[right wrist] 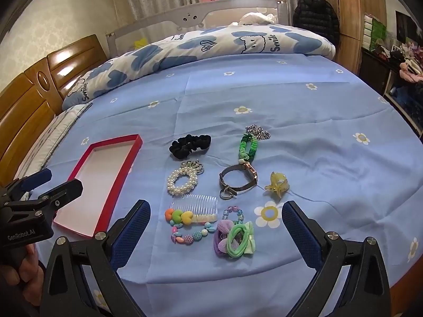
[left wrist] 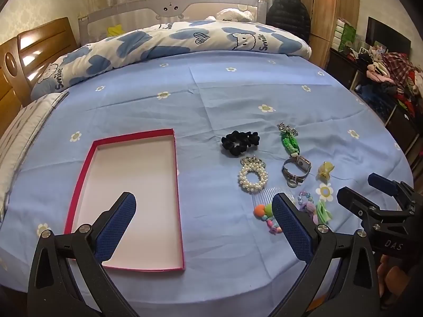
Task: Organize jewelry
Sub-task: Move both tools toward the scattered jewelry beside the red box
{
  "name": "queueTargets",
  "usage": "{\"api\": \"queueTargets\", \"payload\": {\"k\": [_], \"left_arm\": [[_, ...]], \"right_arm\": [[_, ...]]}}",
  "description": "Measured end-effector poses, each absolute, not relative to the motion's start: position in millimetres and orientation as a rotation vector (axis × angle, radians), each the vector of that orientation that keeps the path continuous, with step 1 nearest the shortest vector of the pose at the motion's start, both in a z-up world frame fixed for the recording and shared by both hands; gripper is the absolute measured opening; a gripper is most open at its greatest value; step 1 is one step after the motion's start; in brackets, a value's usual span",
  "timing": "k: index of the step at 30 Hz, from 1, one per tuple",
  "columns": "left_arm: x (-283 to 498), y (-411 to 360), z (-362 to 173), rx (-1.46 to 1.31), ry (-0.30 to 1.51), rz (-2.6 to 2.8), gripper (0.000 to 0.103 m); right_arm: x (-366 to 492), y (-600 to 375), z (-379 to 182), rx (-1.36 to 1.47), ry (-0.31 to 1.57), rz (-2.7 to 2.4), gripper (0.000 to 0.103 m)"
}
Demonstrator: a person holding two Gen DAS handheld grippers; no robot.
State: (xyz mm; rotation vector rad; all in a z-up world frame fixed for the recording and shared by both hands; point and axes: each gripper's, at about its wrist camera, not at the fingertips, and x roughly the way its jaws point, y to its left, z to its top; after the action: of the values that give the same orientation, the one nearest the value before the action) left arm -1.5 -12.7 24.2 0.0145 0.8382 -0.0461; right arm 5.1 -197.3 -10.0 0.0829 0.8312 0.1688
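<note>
An empty red-rimmed box (left wrist: pixel 176 185) (right wrist: pixel 133 155) lies on the blue bedsheet. To its right lie a black scrunchie (right wrist: pixel 189 145), a pearl bracelet (right wrist: pixel 182 181), a green braided band with a chain (right wrist: pixel 247 145), a watch (right wrist: pixel 238 182), a yellow claw clip (right wrist: pixel 277 185), a clear comb (right wrist: pixel 198 206), a colourful bead bracelet (right wrist: pixel 190 233) and green and purple hair ties (right wrist: pixel 235 237). My left gripper (left wrist: pixel 203 211) is open and empty, its left finger over the box. My right gripper (right wrist: pixel 215 220) is open and empty above the comb and hair ties.
A rolled blue-and-white quilt (left wrist: pixel 171 42) lies across the far side of the bed. A wooden headboard (right wrist: pixel 31 97) stands at the left. A cluttered dark cabinet (left wrist: pixel 383 79) stands to the right of the bed.
</note>
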Motion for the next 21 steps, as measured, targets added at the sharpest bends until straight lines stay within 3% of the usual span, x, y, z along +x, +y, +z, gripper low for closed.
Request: {"api": "queueTargets", "payload": {"k": [21], "left_arm": [[0.6,-11.5,24.3,0.013,0.840,-0.043,0.103]], "right_arm": [[3.9,-196.4,-9.9,0.088,0.829,0.170,0.101]]}}
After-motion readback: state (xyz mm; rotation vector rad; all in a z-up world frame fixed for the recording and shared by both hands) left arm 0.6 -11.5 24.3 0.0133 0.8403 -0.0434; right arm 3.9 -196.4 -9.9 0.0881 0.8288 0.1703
